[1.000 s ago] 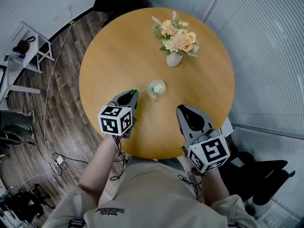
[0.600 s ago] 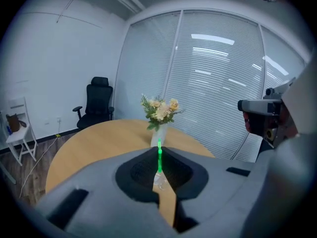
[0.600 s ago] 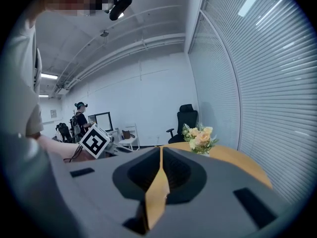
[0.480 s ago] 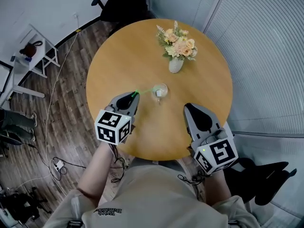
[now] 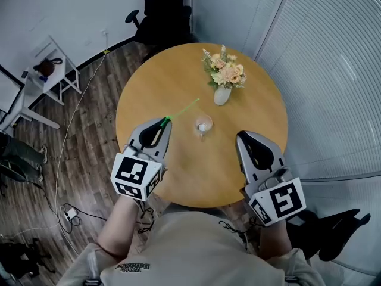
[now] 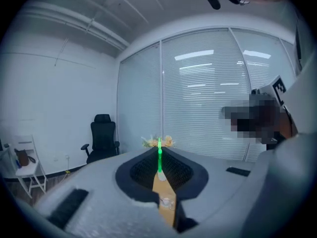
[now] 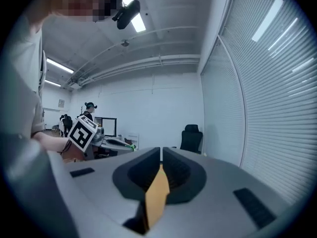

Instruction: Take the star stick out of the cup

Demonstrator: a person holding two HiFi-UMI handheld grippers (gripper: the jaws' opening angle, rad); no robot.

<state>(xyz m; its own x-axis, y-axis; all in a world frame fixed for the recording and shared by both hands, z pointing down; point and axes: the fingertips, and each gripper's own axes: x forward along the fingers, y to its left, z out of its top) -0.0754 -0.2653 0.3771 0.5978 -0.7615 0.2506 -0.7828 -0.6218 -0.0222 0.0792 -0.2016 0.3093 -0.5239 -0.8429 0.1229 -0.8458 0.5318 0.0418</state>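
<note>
Round table [image 5: 178, 82], left gripper [image 5: 166, 120] clamping star stick [image 5: 185, 107]

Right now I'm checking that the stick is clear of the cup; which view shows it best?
The head view: the stick shows full length, slanting from the left gripper, apart from the cup. The left gripper view foreshortens it between shut jaws; the right gripper view gives at most a green speck.

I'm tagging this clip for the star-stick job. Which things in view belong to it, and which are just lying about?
Job:
- star stick, clamped in the left gripper's jaws
- cup, standing on the table

Lying about:
- flower vase
- office chair
</note>
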